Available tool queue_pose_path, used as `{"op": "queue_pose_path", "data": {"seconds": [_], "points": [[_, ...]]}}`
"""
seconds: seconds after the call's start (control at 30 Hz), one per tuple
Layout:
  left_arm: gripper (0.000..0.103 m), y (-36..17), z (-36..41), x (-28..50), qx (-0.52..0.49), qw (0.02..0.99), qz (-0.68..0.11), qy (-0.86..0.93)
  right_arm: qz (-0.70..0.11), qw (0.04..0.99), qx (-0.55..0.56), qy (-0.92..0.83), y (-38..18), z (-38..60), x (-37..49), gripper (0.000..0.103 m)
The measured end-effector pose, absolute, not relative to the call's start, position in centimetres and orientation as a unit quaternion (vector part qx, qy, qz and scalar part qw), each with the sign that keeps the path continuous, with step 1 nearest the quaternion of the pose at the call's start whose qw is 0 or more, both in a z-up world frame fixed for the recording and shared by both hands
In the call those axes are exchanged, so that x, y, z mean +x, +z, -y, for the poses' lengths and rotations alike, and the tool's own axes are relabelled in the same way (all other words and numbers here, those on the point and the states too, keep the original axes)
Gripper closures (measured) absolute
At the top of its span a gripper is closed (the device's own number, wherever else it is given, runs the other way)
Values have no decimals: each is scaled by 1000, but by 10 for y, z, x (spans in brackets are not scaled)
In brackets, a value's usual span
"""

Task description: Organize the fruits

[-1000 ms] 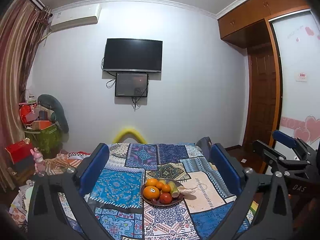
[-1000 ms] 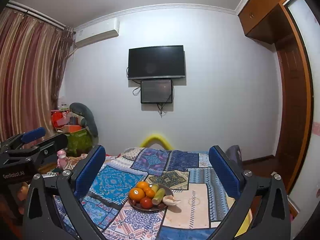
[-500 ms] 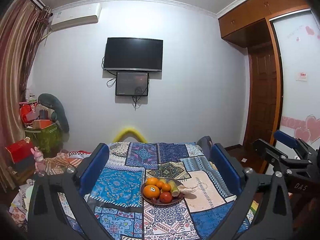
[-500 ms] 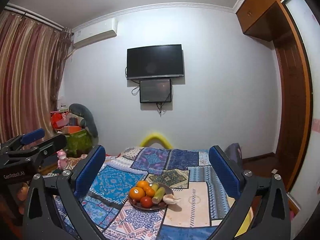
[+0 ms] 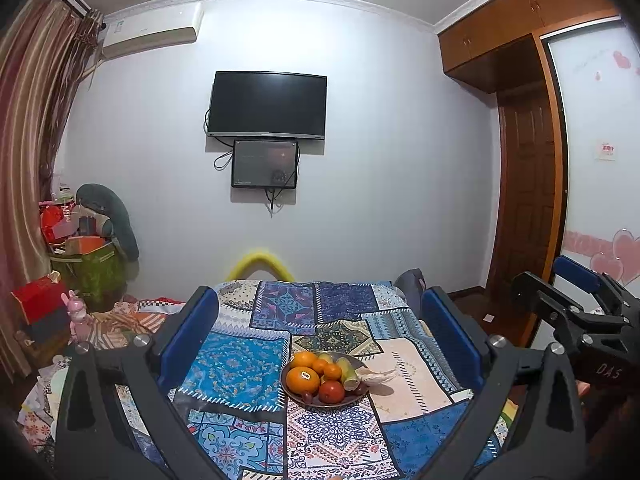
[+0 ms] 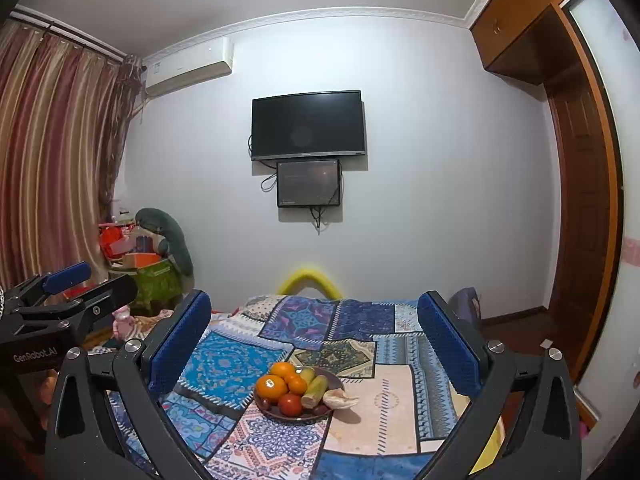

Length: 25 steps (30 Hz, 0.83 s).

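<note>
A dark bowl (image 5: 357, 394) (image 6: 332, 380) of fruit sits on a patchwork-covered table (image 5: 236, 372) (image 6: 236, 368). It holds oranges (image 5: 303, 380) (image 6: 272, 387), a red tomato (image 5: 331, 392) (image 6: 290, 404) and green-yellow pieces (image 5: 349, 372) (image 6: 314, 386). A pale peel-like piece (image 5: 378, 376) (image 6: 340, 400) lies at the bowl's right rim. My left gripper (image 5: 320, 340) is open and empty, held above and short of the bowl. My right gripper (image 6: 316, 340) is open and empty, likewise held back from it.
The right gripper's body (image 5: 580, 320) shows at the right edge of the left view; the left one's (image 6: 52, 320) at the left of the right view. A yellow chair back (image 5: 260, 264) stands behind the table. Clutter and boxes (image 5: 80, 248) fill the left corner. A wooden door (image 5: 524, 208) is at right.
Both grippers have drifted slightly; the view has tilted a little. The fruit and bowl have not moved.
</note>
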<state>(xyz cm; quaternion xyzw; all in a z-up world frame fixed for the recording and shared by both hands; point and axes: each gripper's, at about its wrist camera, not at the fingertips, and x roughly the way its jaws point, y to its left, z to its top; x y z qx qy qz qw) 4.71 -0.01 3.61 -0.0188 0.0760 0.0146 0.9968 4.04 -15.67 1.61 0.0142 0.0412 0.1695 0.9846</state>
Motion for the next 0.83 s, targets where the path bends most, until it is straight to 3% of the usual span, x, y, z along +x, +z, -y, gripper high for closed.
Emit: {"op": "queue_pose_path", "data": {"seconds": [0.83], "points": [[0, 29, 7, 48, -10, 997, -76, -7, -41, 985, 8, 167, 18, 155, 41, 0]]}}
